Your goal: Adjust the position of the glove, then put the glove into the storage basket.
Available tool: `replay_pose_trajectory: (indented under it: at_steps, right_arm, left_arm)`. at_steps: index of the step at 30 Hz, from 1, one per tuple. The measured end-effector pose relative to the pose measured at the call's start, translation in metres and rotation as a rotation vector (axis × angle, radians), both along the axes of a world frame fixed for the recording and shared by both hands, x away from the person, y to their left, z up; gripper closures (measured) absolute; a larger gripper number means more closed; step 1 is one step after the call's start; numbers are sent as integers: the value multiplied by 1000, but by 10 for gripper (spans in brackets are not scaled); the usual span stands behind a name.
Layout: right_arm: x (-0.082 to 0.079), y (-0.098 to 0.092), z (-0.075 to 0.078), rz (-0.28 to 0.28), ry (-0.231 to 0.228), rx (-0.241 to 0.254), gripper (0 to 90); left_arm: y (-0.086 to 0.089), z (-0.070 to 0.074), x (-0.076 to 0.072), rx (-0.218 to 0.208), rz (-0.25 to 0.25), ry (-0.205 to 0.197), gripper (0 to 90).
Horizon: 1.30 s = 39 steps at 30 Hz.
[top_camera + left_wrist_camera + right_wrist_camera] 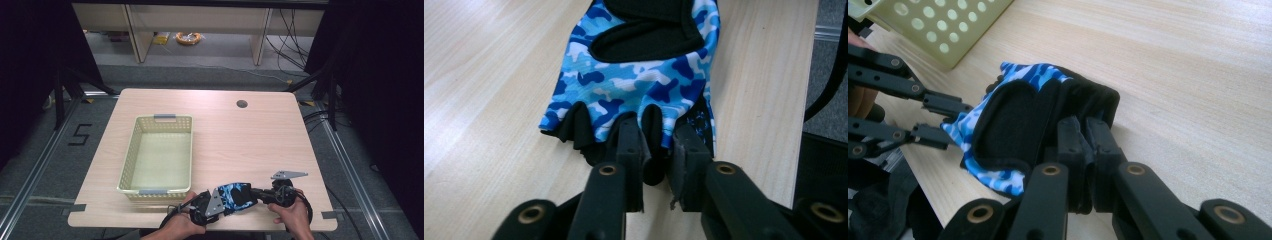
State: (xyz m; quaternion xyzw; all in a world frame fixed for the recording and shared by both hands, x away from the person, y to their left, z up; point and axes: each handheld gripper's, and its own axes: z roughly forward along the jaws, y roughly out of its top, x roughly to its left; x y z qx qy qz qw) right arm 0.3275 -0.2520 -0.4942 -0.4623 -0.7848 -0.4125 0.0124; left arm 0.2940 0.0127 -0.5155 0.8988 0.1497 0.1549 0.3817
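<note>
High view is showing the tabletop point(240, 135), the empty perforated basket point(131, 150) at its left, and the blue camouflage fingerless glove point(235, 196) lying near the front edge. It is looking light, soft and floppy, so I am gripping both ends: left gripper point(659, 150) pinching the finger openings, right gripper point(1084, 145) clenching the black cuff.

High view overhead; tongs views close, sharing glove point(235, 196).
</note>
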Motion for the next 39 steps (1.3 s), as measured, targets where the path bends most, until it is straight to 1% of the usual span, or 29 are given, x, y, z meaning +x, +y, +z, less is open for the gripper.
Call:
replay_pose_trajectory:
  at_steps: [1,3,4,5,6,10,11,13,14,15,16,20,21,22,23,24,25,26,27,28,29,30,31,32,34,35,37,38,39]
  right_arm:
    - [3,-1,-2,20,-40,-2,871]
    - [2,0,-2,14,-17,16,870]
    - [2,0,-1,12,-13,-4,870]
    - [2,0,-2,11,-12,-3,870]
    - [2,0,-2,10,-6,-4,870]
    - [2,-2,-4,10,-10,2,870]
    - [3,-3,-4,12,-13,1,870]
    - [4,-4,-5,21,-23,-5,869]
    - [3,-3,-5,15,-4,10,869]
    - [3,-2,-5,16,2,14,870]
    - [4,-3,-6,29,-17,8,869]
    - [4,-3,-6,23,-12,8,869]
    - [4,-3,-7,27,-15,23,869]
    - [4,-3,-7,28,-18,23,869]
    - [4,-4,-7,28,-18,18,869]
    - [3,-4,-6,27,-19,15,869]
    - [2,-4,-5,22,-21,15,869]
    - [1,-4,-4,18,-7,38,869]
    - [1,-6,-3,23,-33,31,870]
    - [1,-7,-2,25,-32,53,870]
    - [1,-8,0,22,-40,46,870]
    - [0,-7,3,24,-44,61,870]
    - [-2,-4,5,9,-20,78,870]
    - [-3,-4,9,16,-23,50,870]
    - [-5,-2,12,22,-40,40,870]
    - [-6,-2,14,28,-49,55,870]
    - [-7,-2,17,42,-75,51,871]
    - [-9,-1,20,43,-86,45,871]
    - [-9,-2,20,44,-89,46,871]
  left_arm:
    - [0,0,0,-4,4,4,752]
    - [1,1,1,9,-6,-1,739]
    - [1,1,1,4,-3,11,708]
    - [0,0,0,-16,6,36,674]
    - [1,1,1,-5,5,40,656]
    - [0,0,4,-14,8,45,630]
    - [1,1,4,-5,6,31,638]
    - [0,-1,3,-18,25,18,707]
    - [0,-2,2,-14,26,6,774]
    - [0,-2,2,-14,28,0,793]
    - [0,-3,2,-19,31,-10,807]
    - [0,-3,1,-16,33,-20,816]
    - [1,-2,2,-9,24,-32,817]
    - [0,-3,1,-22,36,-11,818]
    - [1,-1,1,-11,31,-22,820]
    - [0,-1,0,-28,38,-8,821]
    - [0,0,-1,-21,29,-15,822]
    - [0,1,-1,-31,31,-19,822]
    - [0,2,-2,-44,32,-17,823]
    - [1,6,-3,-26,25,-12,823]
    - [1,7,-4,-51,32,-20,823]
    - [2,9,-5,-43,27,-27,823]
    - [3,11,-5,-44,28,-20,822]
    - [2,11,-6,-66,34,-16,822]
    - [5,14,-8,-52,28,-24,822]
    - [6,16,-9,-54,32,-26,822]
    - [5,19,-12,-73,22,-28,822]
    - [7,22,-12,-55,18,-41,822]
    - [7,23,-12,-63,19,-31,822]
